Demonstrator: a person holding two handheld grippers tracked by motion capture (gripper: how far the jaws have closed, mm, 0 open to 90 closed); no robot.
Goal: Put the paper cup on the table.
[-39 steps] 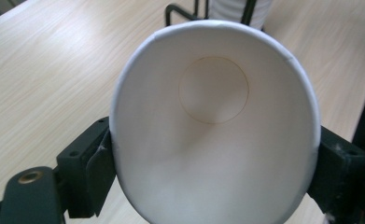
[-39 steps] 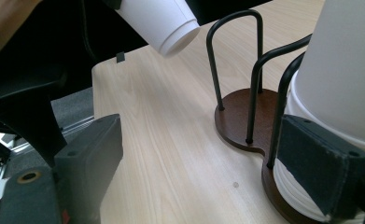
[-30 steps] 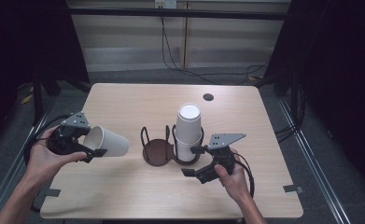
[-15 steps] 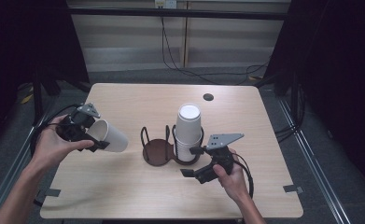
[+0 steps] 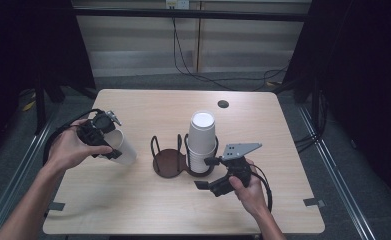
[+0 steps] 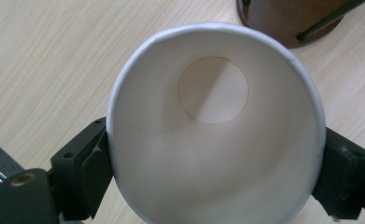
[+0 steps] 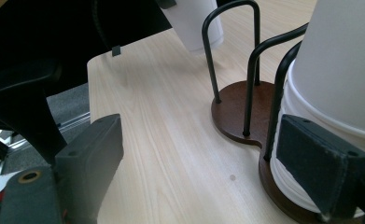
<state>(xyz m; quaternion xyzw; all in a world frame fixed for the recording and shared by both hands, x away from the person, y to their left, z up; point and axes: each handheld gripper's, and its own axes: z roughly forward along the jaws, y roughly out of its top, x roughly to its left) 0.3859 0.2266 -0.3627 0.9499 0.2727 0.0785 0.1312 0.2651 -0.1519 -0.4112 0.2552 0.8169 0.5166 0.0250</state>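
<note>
Wooden table (image 5: 133,210) (grey floor (image 5: 363,165))

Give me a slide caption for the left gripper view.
Left gripper holding a white paper cup by its rim over the table.

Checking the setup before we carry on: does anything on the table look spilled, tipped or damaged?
Nothing spilled or damaged. The single paper cup sits tilted between the left tool's jaws, empty inside. The stacked cups stand upright in the wire holder, whose other slot is empty.
</note>
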